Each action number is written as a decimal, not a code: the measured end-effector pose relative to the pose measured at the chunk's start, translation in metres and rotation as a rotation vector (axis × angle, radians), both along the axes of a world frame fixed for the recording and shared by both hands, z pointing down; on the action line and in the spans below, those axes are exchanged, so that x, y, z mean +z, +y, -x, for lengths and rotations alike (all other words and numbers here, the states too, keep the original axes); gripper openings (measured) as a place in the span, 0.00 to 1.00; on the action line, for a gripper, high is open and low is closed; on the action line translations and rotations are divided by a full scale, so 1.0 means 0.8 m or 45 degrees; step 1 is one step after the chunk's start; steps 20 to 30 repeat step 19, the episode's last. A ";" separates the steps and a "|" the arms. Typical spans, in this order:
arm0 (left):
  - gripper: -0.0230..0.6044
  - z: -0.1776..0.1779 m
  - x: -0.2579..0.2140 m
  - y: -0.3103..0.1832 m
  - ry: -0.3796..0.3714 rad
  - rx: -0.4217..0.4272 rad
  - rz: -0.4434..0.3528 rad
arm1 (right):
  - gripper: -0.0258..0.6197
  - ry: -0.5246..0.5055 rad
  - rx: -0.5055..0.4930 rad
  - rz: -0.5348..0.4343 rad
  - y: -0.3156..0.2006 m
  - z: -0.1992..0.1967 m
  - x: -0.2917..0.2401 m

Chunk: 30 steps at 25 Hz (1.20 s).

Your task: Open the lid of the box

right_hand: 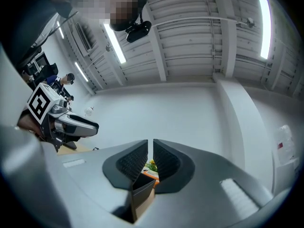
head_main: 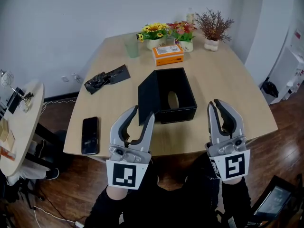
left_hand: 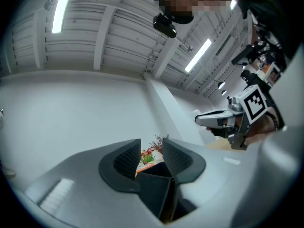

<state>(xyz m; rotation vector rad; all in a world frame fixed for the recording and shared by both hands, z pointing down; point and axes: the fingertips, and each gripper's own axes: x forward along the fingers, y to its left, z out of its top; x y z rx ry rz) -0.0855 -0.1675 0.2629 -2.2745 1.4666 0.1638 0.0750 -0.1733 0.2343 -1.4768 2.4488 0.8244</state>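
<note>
A black box point(head_main: 183, 110) stands near the front middle of the wooden table point(head_main: 223, 80). Its lid point(head_main: 147, 96) stands upright along the box's left side, leaving the inside open. In the head view my left gripper point(head_main: 142, 112) hovers at the table's front edge, just before the lid's lower corner, with its jaws apart and nothing between them. My right gripper point(head_main: 216, 103) is held to the right of the box, jaws together and empty. In the left gripper view the lid point(left_hand: 154, 194) shows beyond the parted jaws. In the right gripper view the pads point(right_hand: 137, 160) nearly meet.
A black phone point(head_main: 90, 135) lies at the table's front left. A crumpled black bag point(head_main: 102, 80), a green cup point(head_main: 132, 46), an orange carton point(head_main: 168, 54) and potted flowers point(head_main: 154, 33) stand further back. A small round side table point(head_main: 21, 122) is at the left.
</note>
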 end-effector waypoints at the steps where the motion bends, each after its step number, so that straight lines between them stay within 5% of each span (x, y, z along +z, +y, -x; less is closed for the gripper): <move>1: 0.23 0.000 0.000 0.000 0.002 0.000 0.000 | 0.09 0.001 0.001 -0.001 0.000 0.000 0.000; 30: 0.23 0.003 0.006 -0.001 0.011 -0.014 0.024 | 0.08 -0.014 0.002 0.030 -0.001 -0.002 0.005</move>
